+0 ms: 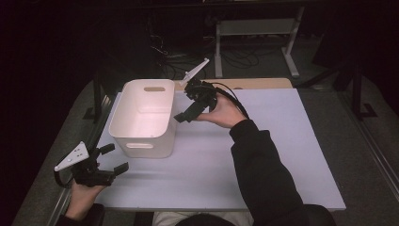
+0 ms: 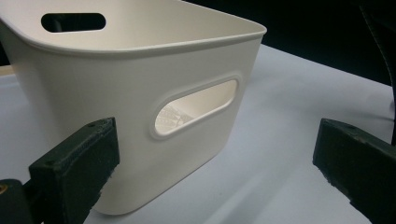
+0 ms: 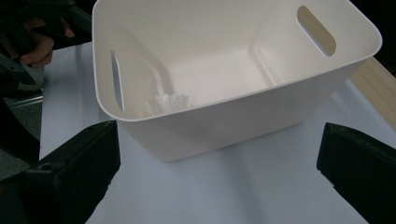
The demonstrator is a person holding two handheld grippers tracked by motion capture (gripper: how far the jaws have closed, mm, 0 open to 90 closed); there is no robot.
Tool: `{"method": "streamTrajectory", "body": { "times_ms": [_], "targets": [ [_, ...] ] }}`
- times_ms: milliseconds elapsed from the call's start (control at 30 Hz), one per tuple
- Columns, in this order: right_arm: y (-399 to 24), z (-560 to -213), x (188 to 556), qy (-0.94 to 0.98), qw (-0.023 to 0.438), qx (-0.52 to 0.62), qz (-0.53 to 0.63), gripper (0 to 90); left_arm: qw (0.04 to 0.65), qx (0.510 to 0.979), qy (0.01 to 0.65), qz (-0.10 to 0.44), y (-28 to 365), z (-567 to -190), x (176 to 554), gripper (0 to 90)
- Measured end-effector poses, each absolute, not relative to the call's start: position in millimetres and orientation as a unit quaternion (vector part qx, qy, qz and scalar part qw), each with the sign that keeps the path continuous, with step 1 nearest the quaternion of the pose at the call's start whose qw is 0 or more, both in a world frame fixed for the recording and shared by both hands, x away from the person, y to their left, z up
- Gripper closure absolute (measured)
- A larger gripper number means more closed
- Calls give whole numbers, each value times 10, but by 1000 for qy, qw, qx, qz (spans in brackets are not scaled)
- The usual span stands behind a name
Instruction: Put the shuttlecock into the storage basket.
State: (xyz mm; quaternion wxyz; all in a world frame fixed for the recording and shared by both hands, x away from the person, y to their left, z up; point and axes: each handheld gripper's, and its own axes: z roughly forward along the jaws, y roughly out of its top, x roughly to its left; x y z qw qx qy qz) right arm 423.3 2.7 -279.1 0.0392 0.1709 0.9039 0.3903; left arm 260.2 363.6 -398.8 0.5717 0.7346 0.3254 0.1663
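White bin sits upright on the surface, towards its left-rear part, w/ a slot handle in each short wall. Left claw hovers near the front-left corner of the surface, just short of the bin's near wall, jaws wide apart, nothing held. Right claw hangs just beside the bin's right wall, tilted down towards it, jaws also wide apart & empty. Neither claw touches the bin. A small ridged pale patch lies inside on the bin floor; can't tell what it is.
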Motion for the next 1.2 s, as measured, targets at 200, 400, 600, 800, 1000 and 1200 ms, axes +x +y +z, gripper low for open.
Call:
{"method": "streamTrajectory", "body": {
  "times_ms": [200,400,600,800,1000,1200],
  "targets": [
    [-76,-2780,4215,900,42,174,396,0,572,734,326,167,3640,-3987,2601,3],
    [-141,-2782,4190,900,50,173,397,0,572,734,326,167,3639,-3987,2601,3],
    [-223,-2823,4177,900,54,178,395,0,572,734,326,167,3640,-3987,2602,3],
    [-343,-2854,4163,896,58,189,397,0,571,735,327,165,3631,-3990,2602,3],
    [-485,-2891,4146,892,60,201,401,0,570,735,328,165,3629,-3991,2604,3],
    [-593,-2972,4128,889,58,210,402,0,571,734,327,164,3630,-3990,2604,3]
  ]
}}
